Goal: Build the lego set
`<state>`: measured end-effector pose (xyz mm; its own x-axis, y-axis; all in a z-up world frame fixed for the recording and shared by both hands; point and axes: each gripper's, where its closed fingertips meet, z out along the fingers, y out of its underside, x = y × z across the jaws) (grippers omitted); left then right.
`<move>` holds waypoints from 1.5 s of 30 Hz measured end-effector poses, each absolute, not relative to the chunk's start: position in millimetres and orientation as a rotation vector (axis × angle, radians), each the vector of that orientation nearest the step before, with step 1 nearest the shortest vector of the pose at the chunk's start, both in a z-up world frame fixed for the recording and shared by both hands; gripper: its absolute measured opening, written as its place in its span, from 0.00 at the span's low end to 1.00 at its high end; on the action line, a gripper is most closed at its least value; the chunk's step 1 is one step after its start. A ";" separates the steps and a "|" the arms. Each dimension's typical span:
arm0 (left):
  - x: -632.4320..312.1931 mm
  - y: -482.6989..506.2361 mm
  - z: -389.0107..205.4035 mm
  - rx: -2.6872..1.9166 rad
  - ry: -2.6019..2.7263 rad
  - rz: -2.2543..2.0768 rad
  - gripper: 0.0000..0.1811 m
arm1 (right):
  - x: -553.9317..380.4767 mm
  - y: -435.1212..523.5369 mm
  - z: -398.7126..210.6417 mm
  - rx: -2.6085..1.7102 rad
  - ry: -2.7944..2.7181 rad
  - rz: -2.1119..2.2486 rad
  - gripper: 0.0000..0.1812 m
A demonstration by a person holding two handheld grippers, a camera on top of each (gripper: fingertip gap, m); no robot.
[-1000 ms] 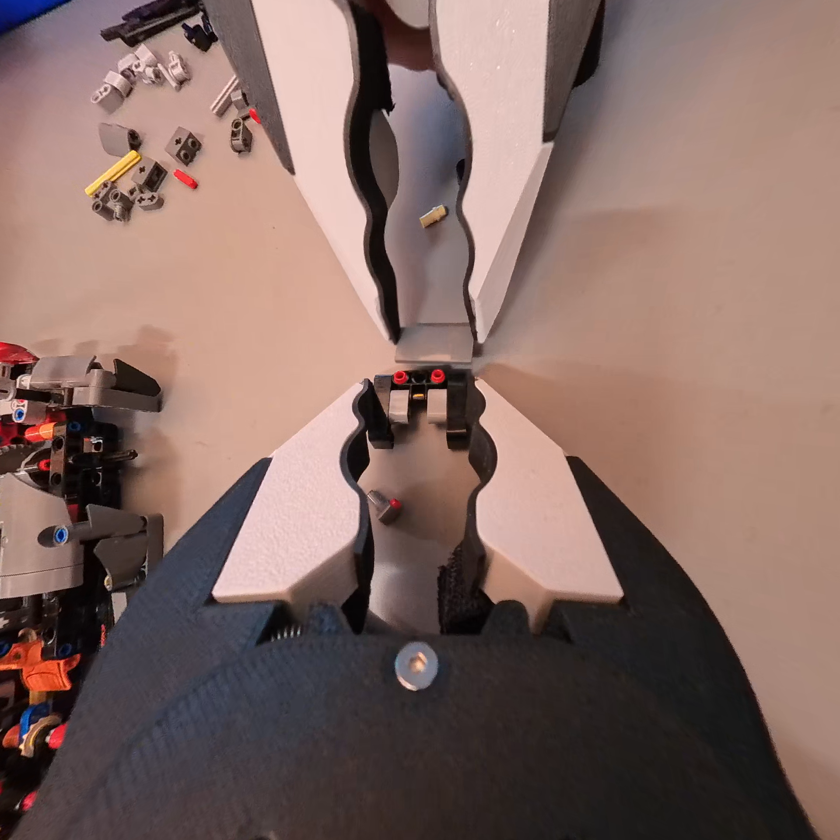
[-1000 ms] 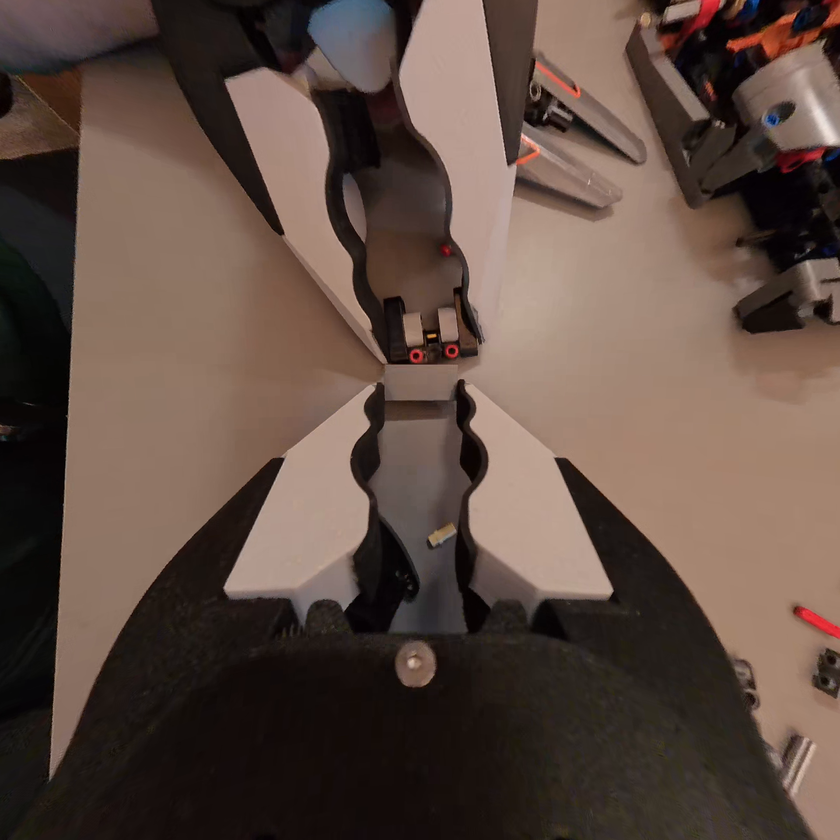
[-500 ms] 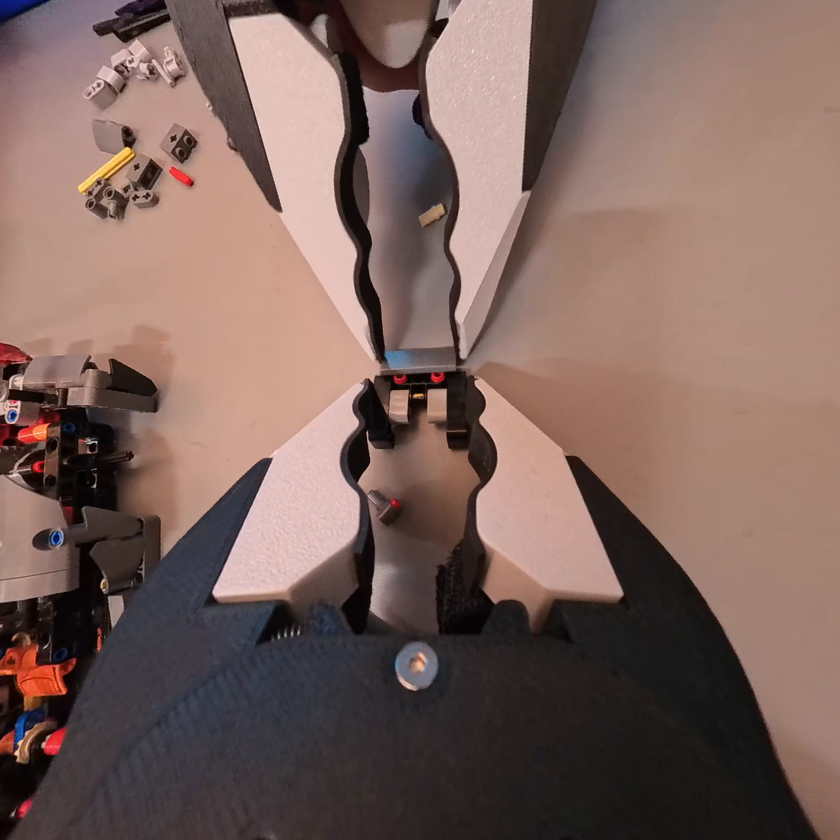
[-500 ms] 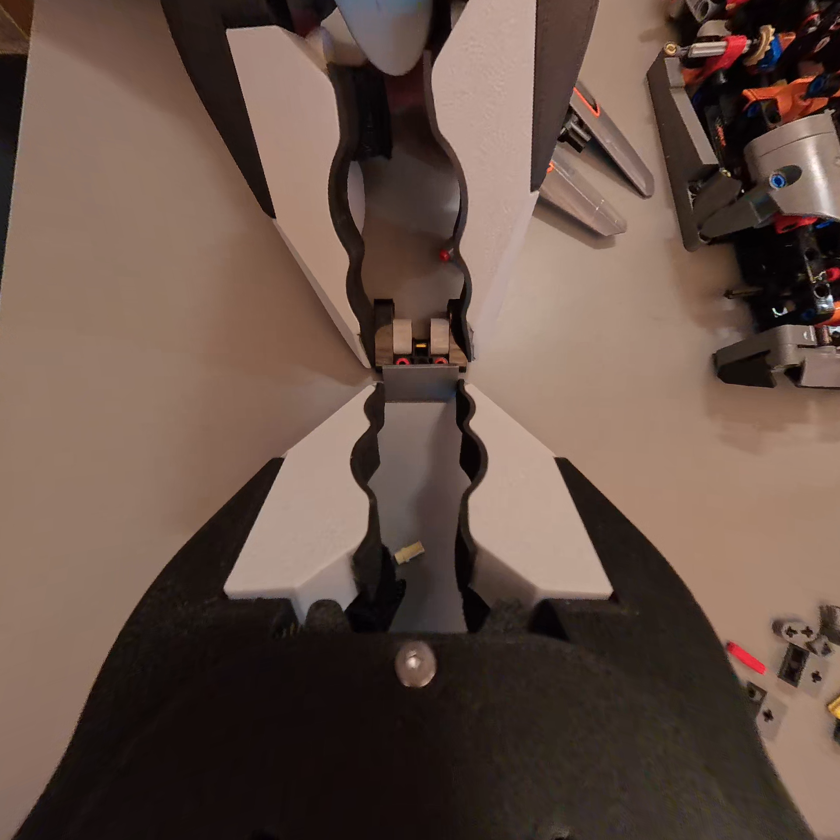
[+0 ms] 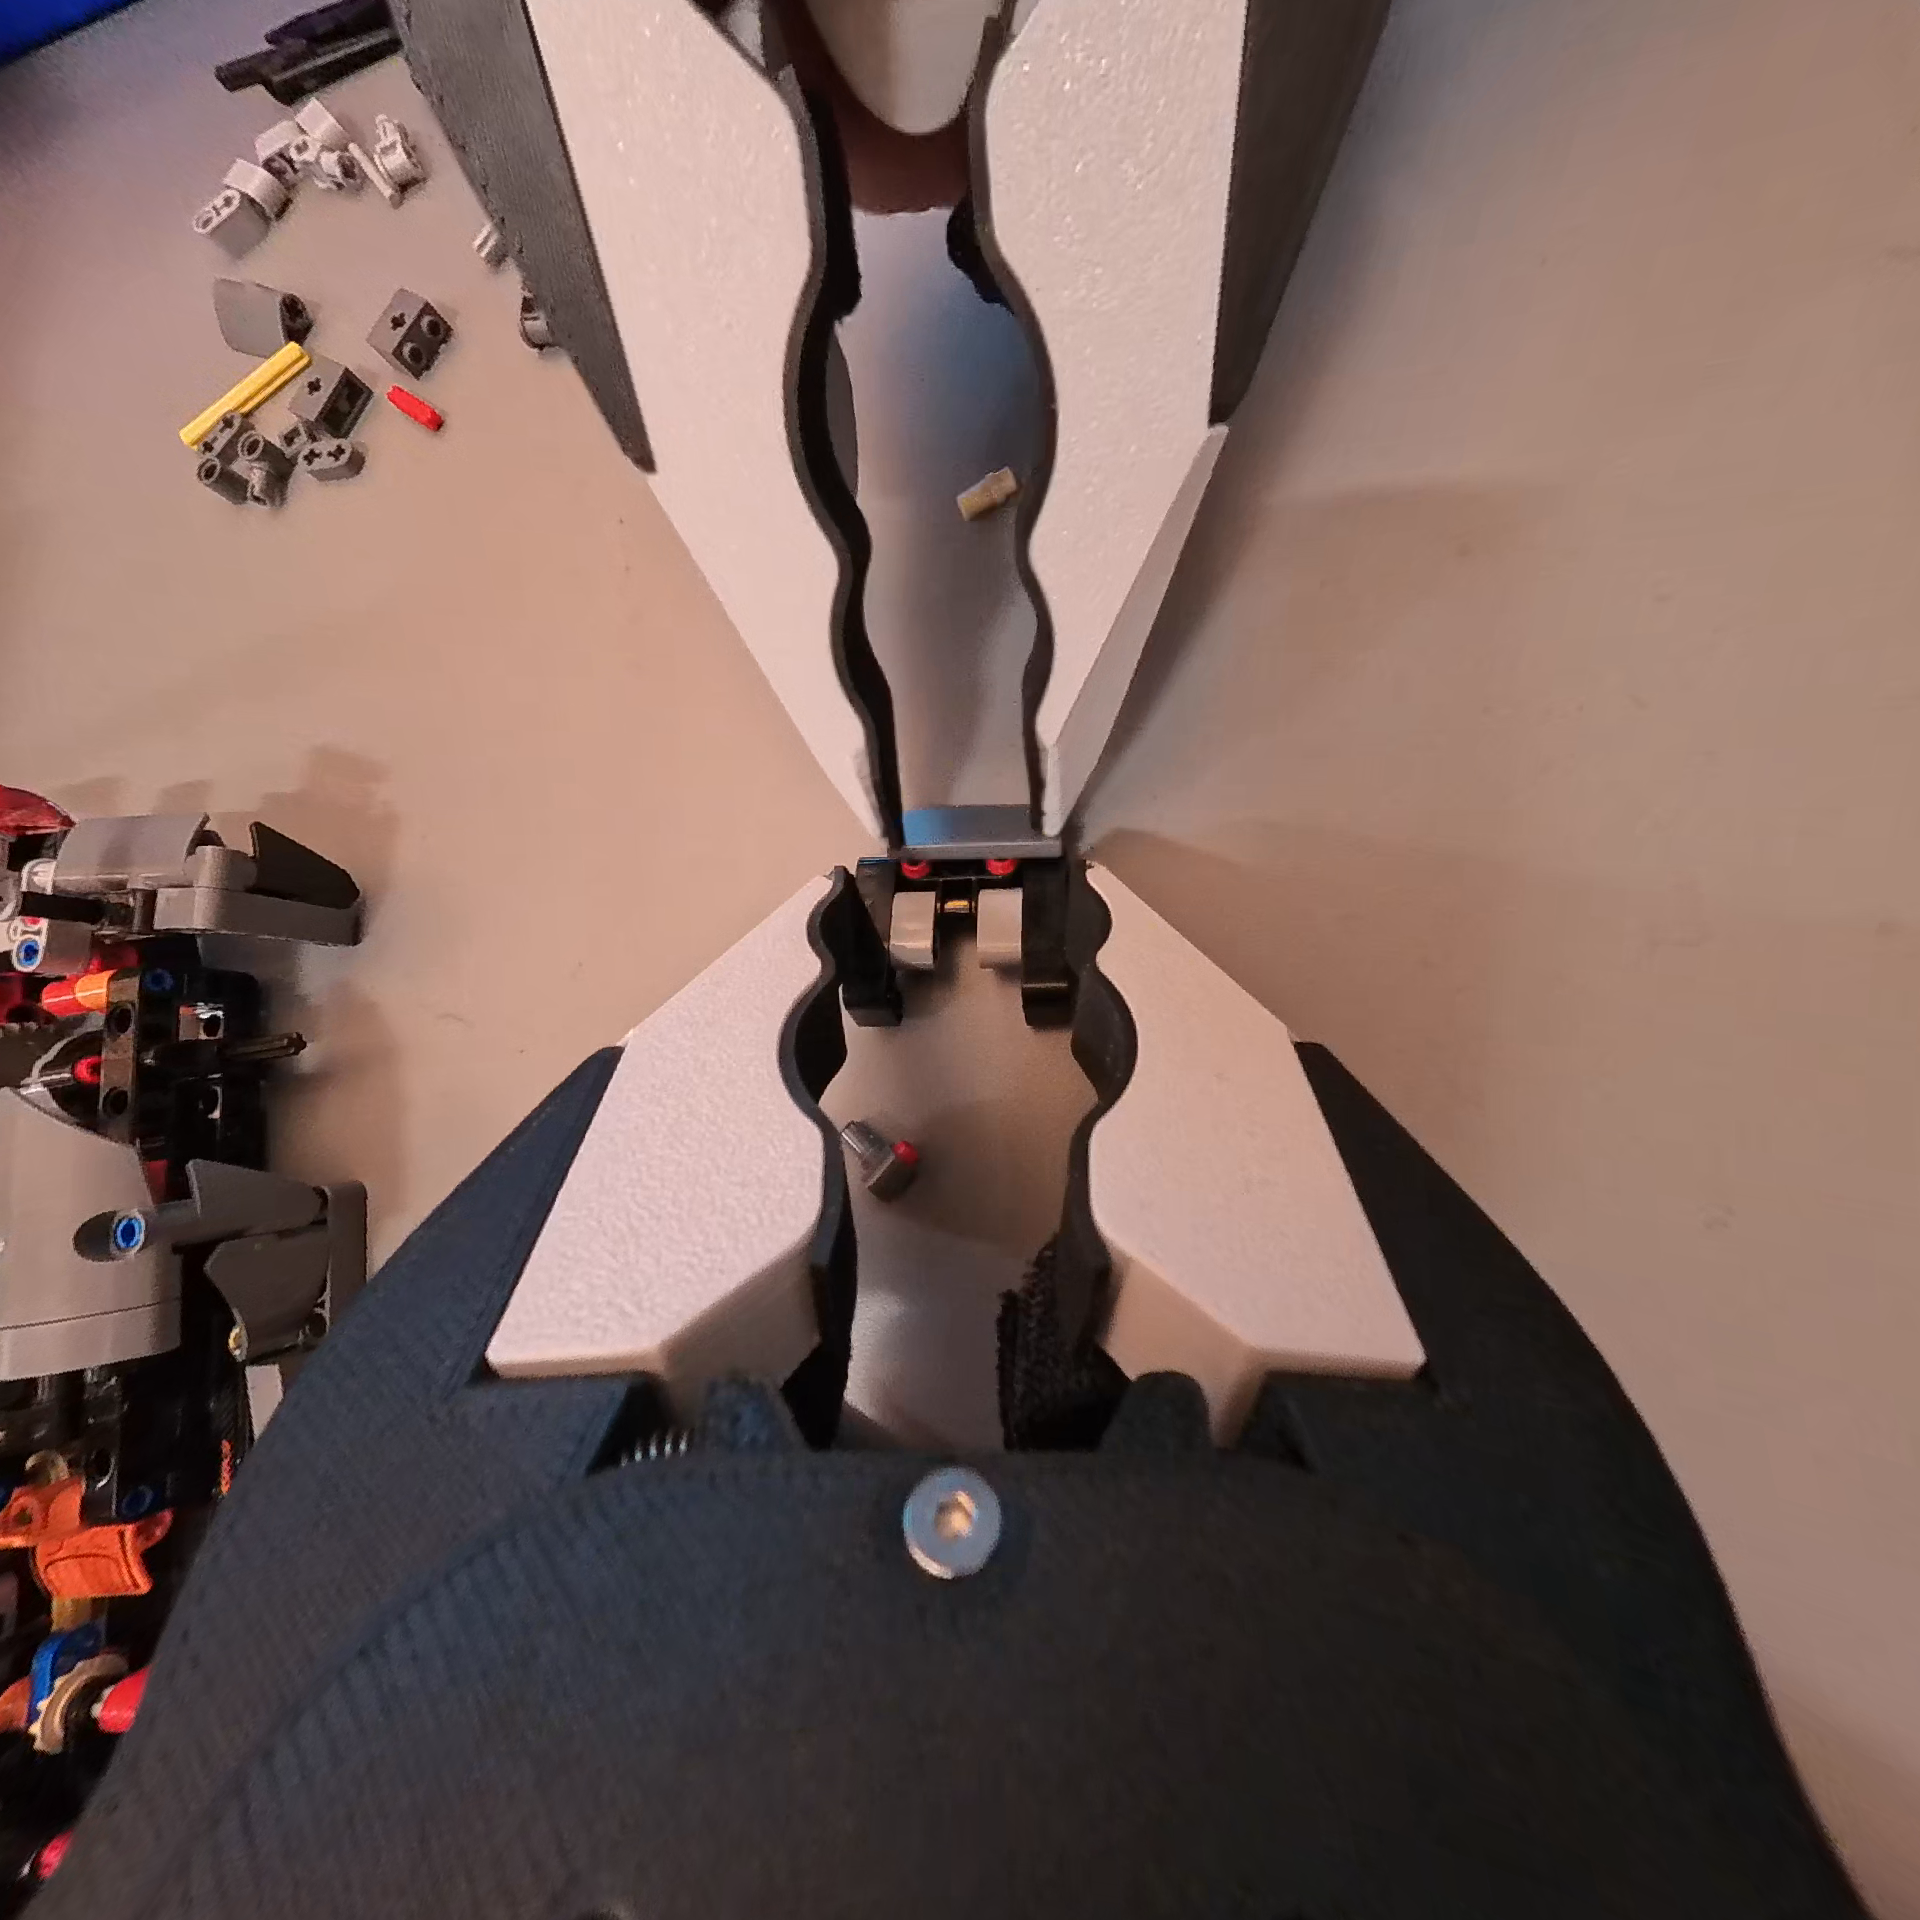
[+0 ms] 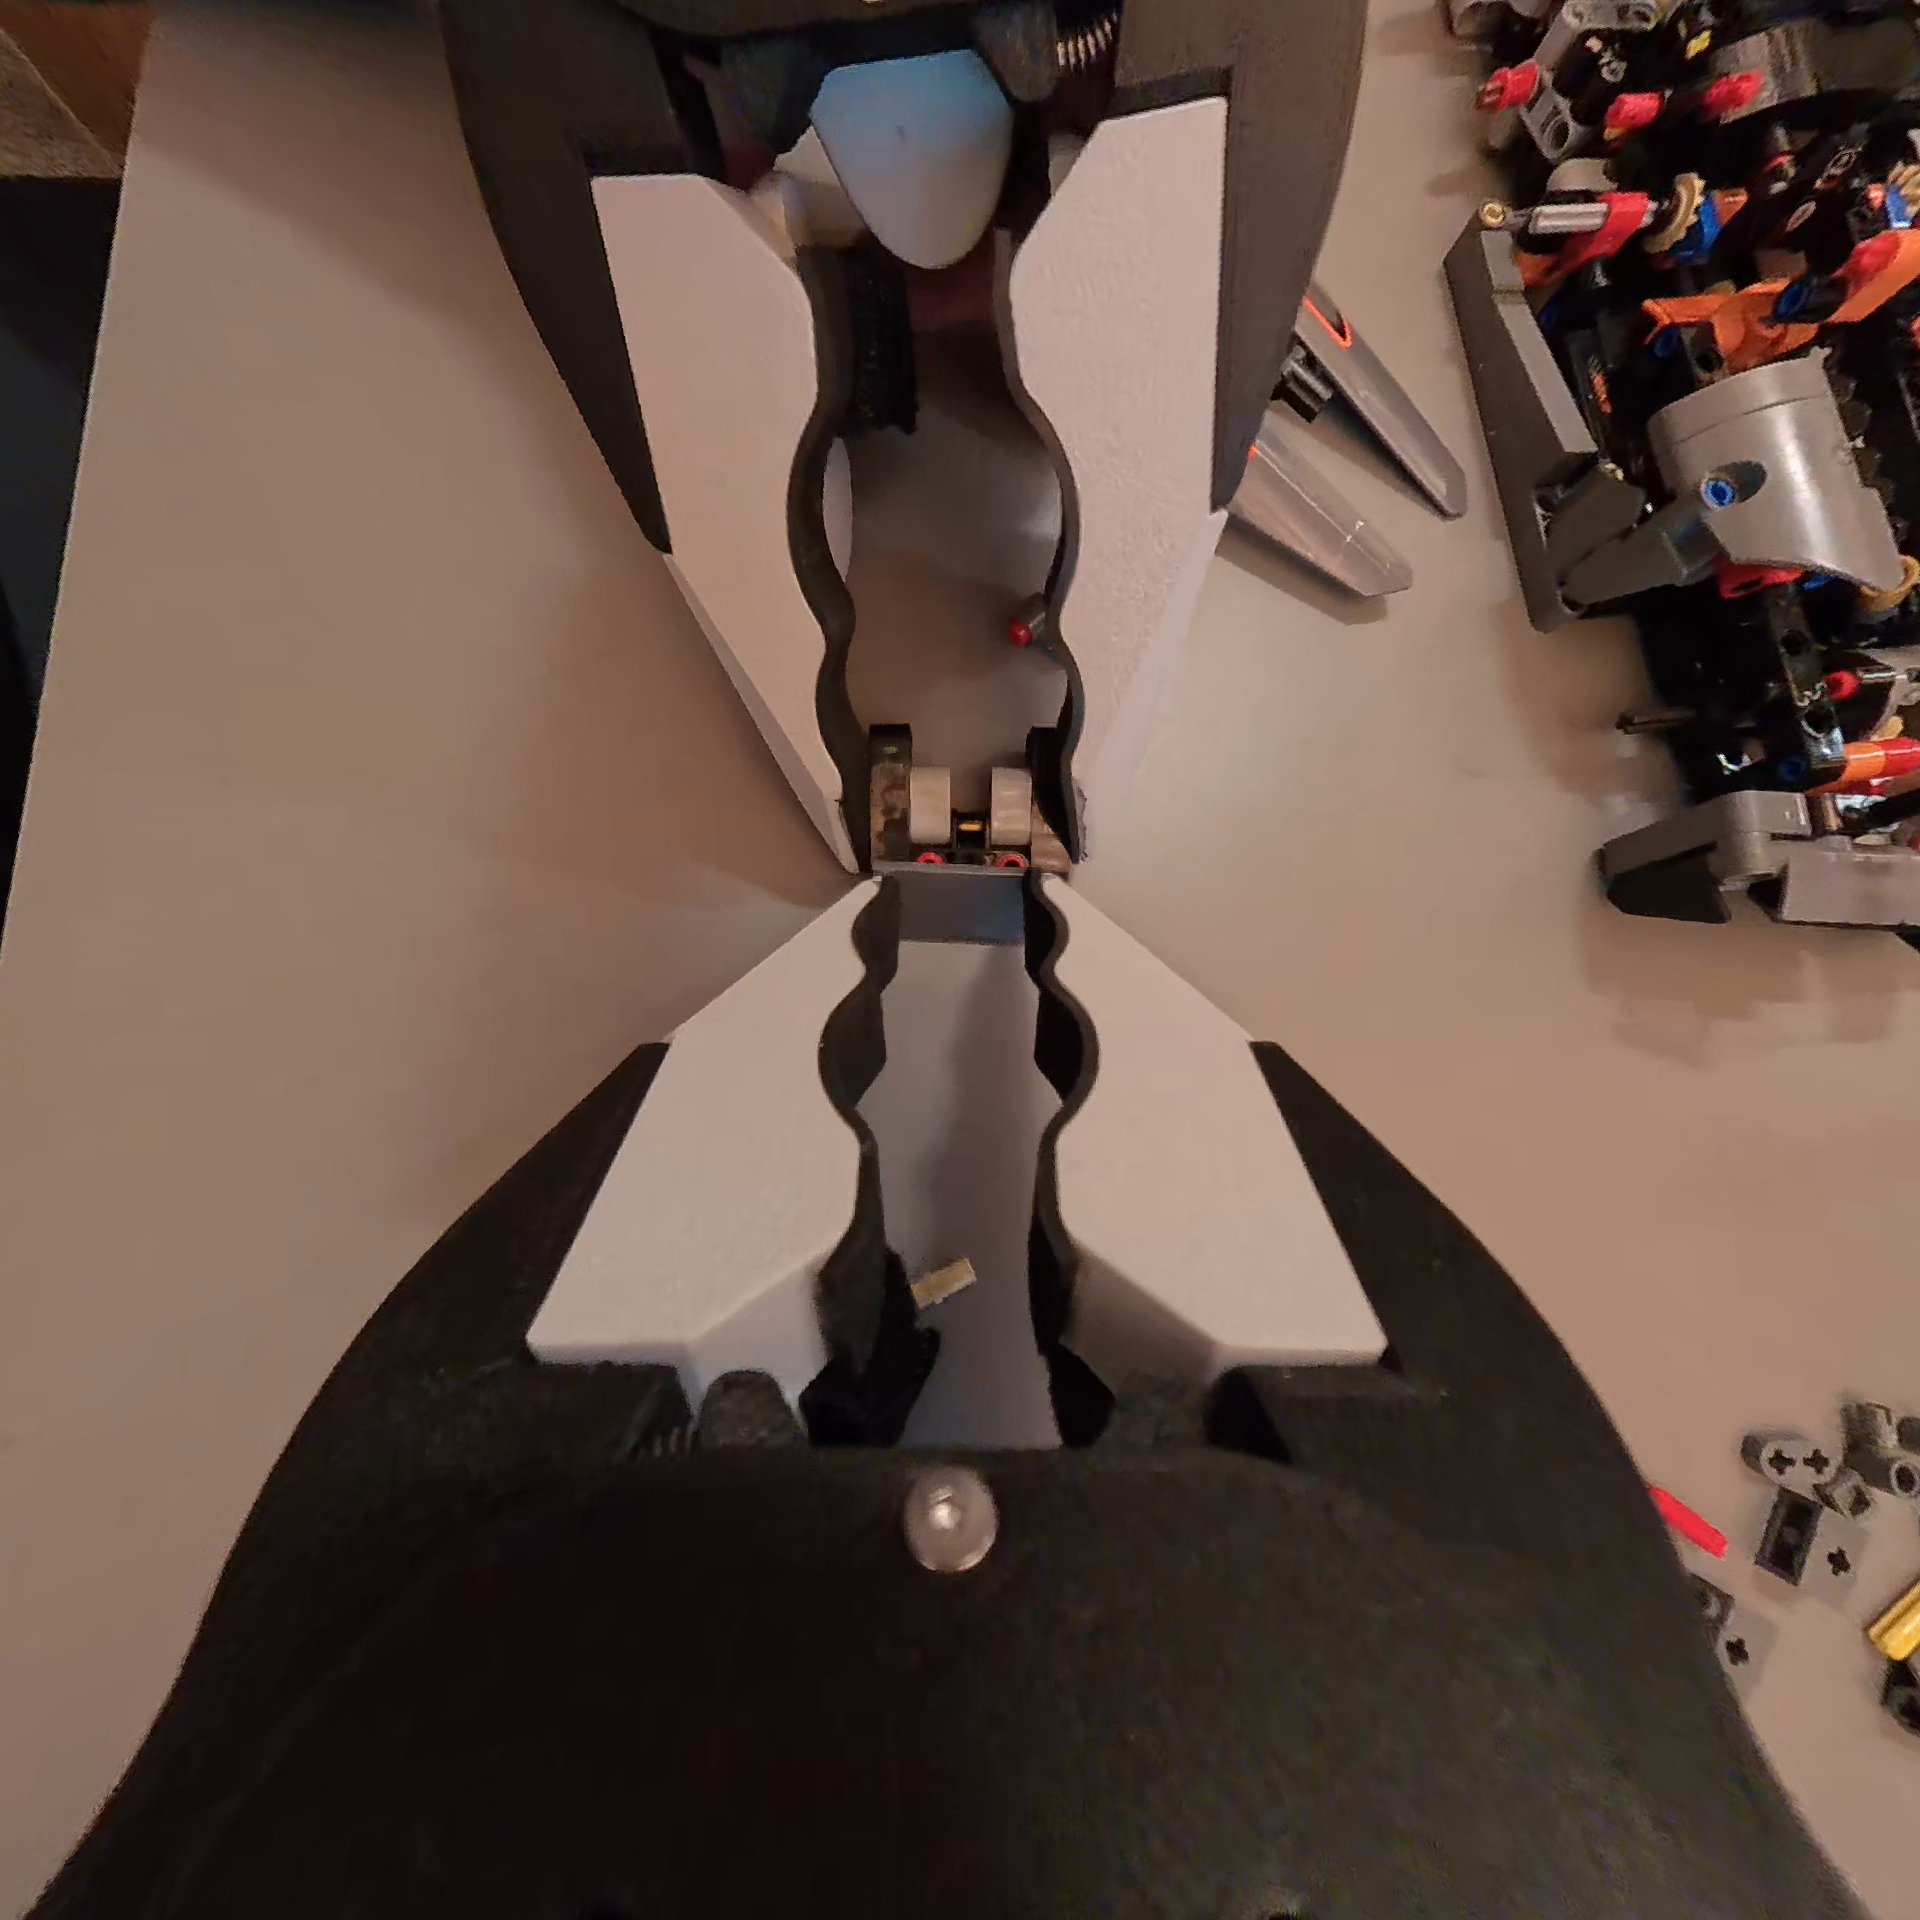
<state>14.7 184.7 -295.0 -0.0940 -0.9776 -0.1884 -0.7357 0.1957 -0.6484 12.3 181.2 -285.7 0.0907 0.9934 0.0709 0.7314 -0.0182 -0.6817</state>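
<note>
My left gripper (image 5: 961, 906) is shut on a small black sub-assembly (image 5: 961, 925) with two grey pieces and two red pins facing outward. My right gripper (image 6: 958, 902) is shut on a flat dark grey panel (image 6: 961, 906). The two grippers meet tip to tip above the table. The panel (image 5: 971, 829) rests against the red-pin end of the sub-assembly (image 6: 961, 821). In the left wrist view the right gripper (image 5: 966, 823) comes in from the top. In the right wrist view the left gripper (image 6: 964, 831) comes in from the top.
A large partly built model (image 5: 125, 1143) lies at the left, also showing in the right wrist view (image 6: 1766, 540). Loose small grey pieces (image 5: 301, 384) lie nearby. A tan pin (image 5: 987, 494) and a grey piece with a red pin (image 5: 881, 1162) lie on the table under the grippers. Less than 4 cm separates the two grippers' tips.
The right gripper has closed in on the left one. The grey panel has tipped more edge-on and now sits tight against the red-pin end of the sub-assembly.
</note>
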 end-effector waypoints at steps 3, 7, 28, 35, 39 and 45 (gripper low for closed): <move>14.6 184.7 -295.0 -1.595 1.889 -0.530 0.21 | 11.4 182.2 -285.3 -1.799 -1.679 0.607 0.11; 14.6 184.7 -295.1 -1.595 1.889 -0.532 0.21 | 11.4 182.9 -285.3 -1.789 -1.653 0.631 0.10; 14.8 185.3 -295.2 -1.595 1.889 -0.546 0.21 | 11.9 193.7 -283.9 -1.763 -1.549 0.648 0.03; 14.9 185.3 -295.2 -1.593 1.889 -0.547 0.21 | 13.6 177.6 -287.4 -1.766 -1.620 0.716 0.21; 14.9 185.3 -295.2 -1.592 1.889 -0.547 0.21 | 11.8 180.0 -290.9 -1.776 -1.622 0.694 0.19; 14.9 185.3 -295.2 -1.592 1.889 -0.547 0.21 | 14.8 182.9 -292.4 -1.810 -1.598 0.738 0.11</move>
<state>14.9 185.3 -295.2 -0.0990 -0.9785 -0.1809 -0.7305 0.1949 -0.6545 14.8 182.9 -292.4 0.1175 0.9930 -0.0142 0.6547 -0.0882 -0.7507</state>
